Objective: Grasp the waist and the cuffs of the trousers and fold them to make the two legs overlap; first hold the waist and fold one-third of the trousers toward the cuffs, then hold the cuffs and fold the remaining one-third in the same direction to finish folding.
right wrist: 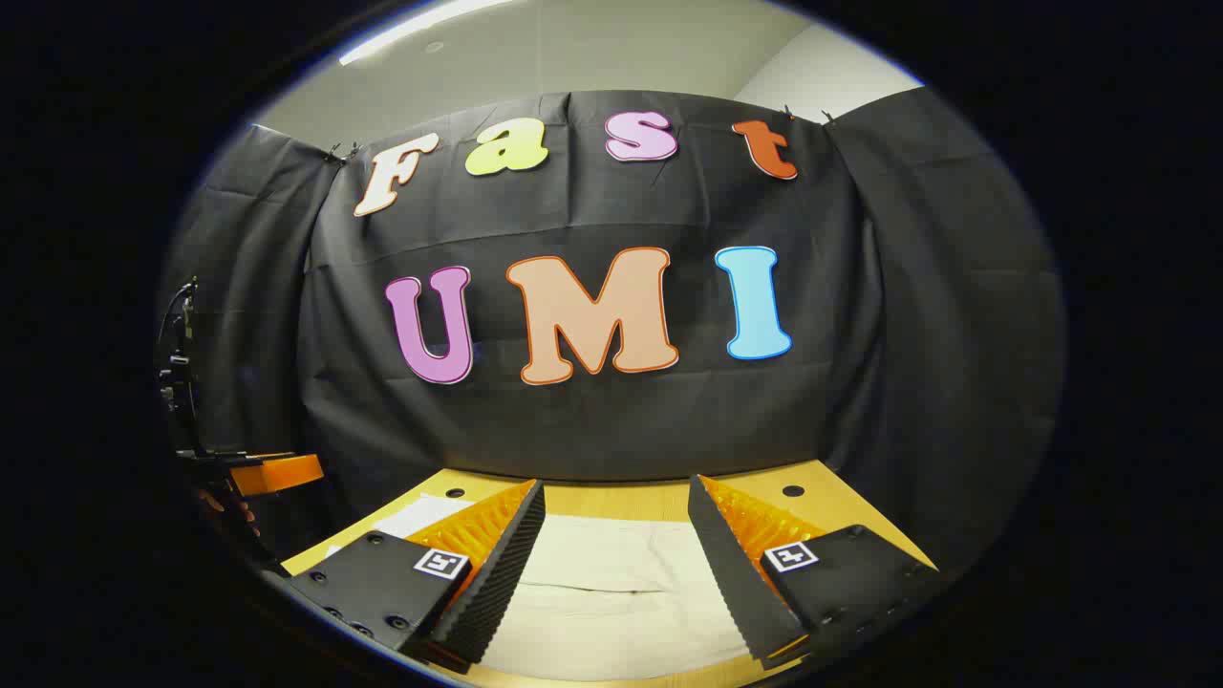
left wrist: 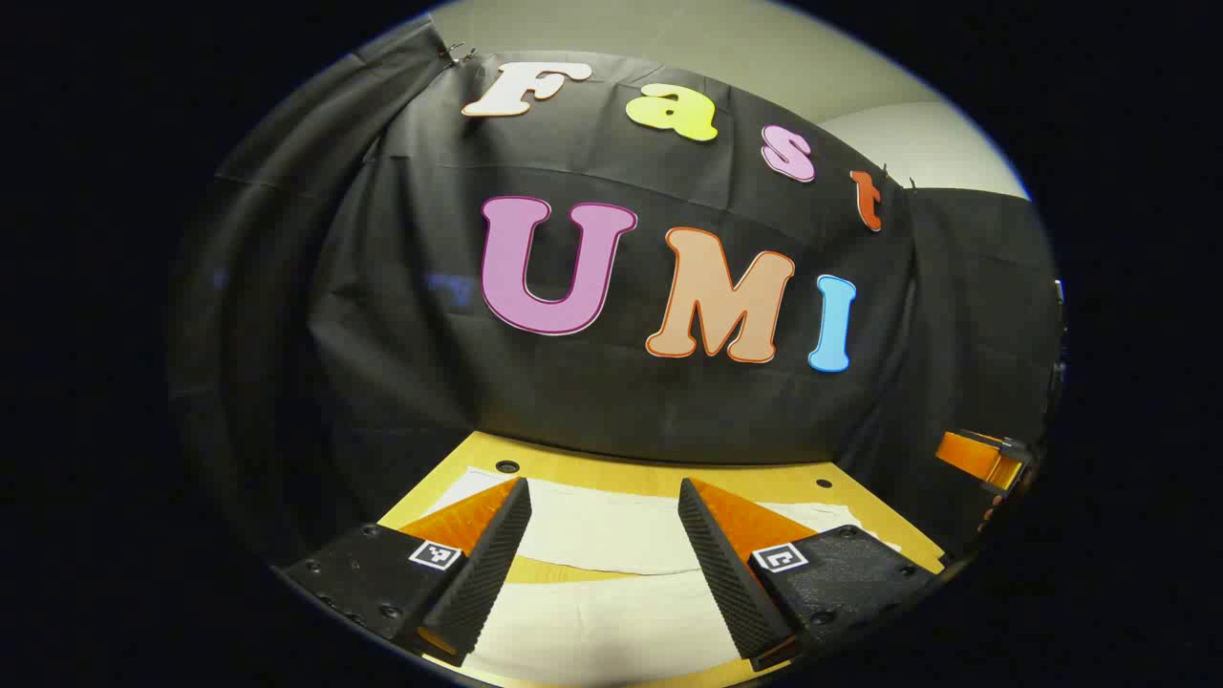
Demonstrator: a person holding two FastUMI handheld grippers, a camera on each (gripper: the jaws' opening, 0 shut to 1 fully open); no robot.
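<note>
Trousers (left wrist: 611, 535) lie pale and flat on the table (left wrist: 764, 483); left gripper (left wrist: 604, 564) and right gripper (right wrist: 616, 573) hover spread, holding nothing, table edges bare.

Sharp, evenly lit overhead; fisheye-bent edges

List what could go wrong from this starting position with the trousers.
1. Both the left gripper and right gripper hang open above the pale trousers; closing too high may pinch one layer or nothing.
2. The cloth already shows overlapping edges, so a grasp could catch the wrong layer and skew the fold.
3. The trousers reach close to the table edge, so dragging might pull them off.
</note>
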